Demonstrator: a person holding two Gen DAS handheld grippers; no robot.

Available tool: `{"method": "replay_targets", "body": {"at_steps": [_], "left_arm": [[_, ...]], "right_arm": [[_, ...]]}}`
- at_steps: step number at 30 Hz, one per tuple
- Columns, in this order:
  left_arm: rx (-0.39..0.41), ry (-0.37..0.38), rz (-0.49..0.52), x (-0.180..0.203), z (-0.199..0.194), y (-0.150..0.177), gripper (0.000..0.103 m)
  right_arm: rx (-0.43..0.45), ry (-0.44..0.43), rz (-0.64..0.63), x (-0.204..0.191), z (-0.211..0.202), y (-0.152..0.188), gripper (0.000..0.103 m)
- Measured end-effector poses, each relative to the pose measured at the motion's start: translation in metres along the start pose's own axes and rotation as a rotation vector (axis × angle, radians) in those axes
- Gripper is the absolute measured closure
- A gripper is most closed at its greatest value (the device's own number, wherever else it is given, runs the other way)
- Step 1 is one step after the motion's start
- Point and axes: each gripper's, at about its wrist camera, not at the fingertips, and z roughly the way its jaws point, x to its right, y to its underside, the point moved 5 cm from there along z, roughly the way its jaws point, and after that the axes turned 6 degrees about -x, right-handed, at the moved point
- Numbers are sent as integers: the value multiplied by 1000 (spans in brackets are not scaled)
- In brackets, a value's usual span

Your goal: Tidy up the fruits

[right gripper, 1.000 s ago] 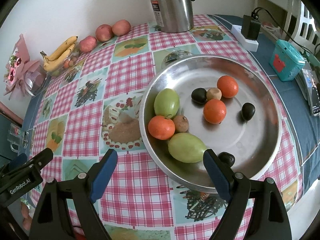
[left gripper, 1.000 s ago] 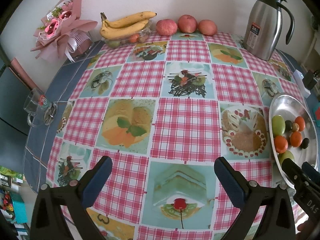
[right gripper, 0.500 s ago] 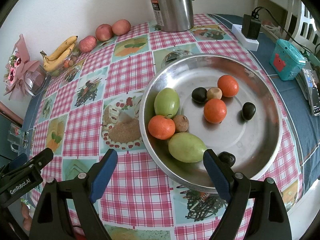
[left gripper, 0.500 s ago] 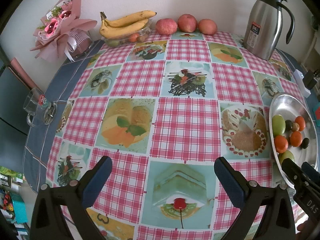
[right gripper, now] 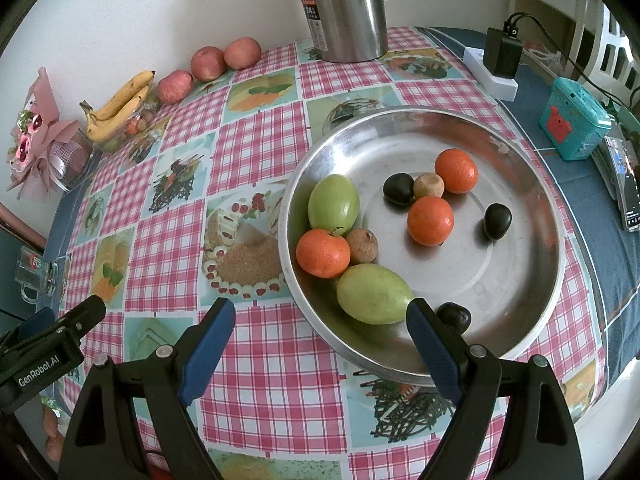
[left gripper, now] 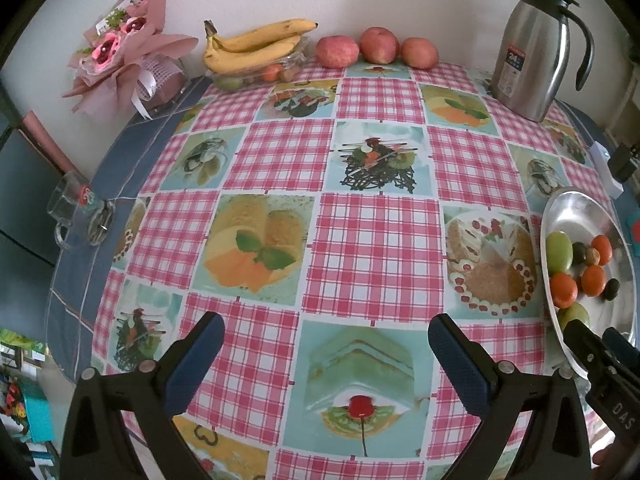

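Starting at the far left of the surface [left gripper: 372, 240], which wears a pink checked cloth printed with desserts, a pink wrapped bouquet [left gripper: 120, 52] leans against the wall. Just to its right a bunch of bananas [left gripper: 256, 42] lies on top of a clear container [left gripper: 260, 74] holding small fruits. Next along the wall come three red apples [left gripper: 376, 46] in a row, close together. Further right a steel jug [left gripper: 532, 48] with a black handle stands upright.

The left gripper [left gripper: 326, 344] hangs over the bare cloth, its fingers spread wide with nothing between them. The right gripper [right gripper: 320, 332] hovers above the near rim of a round metal tray [right gripper: 520, 248], fingers likewise released and holding nothing.

Inside the tray, from left to right, an orange [right gripper: 322, 253] touches a green fruit [right gripper: 333, 204] behind it and a small brown fruit [right gripper: 362, 245] beside it. A second green fruit [right gripper: 374, 294] lies near the front, with a dark fruit [right gripper: 454, 317] just beside its right end. Toward the middle sit another dark fruit [right gripper: 398, 189], a second brown one [right gripper: 429, 186] and two more oranges [right gripper: 431, 220]. A third dark fruit [right gripper: 497, 221] rests apart on the right.

Beyond the tray, a white power strip [right gripper: 494, 76] carries a black charger, and a teal box [right gripper: 574, 126] sits on blue cloth.
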Motion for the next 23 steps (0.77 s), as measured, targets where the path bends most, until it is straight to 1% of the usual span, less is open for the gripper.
{"method": "replay_targets", "body": {"at_steps": [11,18,23], "left_arm": [[-7,5,-9,-1,1,0,0],[21,8,-18,-3,-5,-1,0],[18,15,-19,-3,-5,-1,0]], "right_arm": [[-6,0,0,1,0,0,15],[-10,2,0,1,1,0,15],[-11,1,2,1,2,0,15]]}}
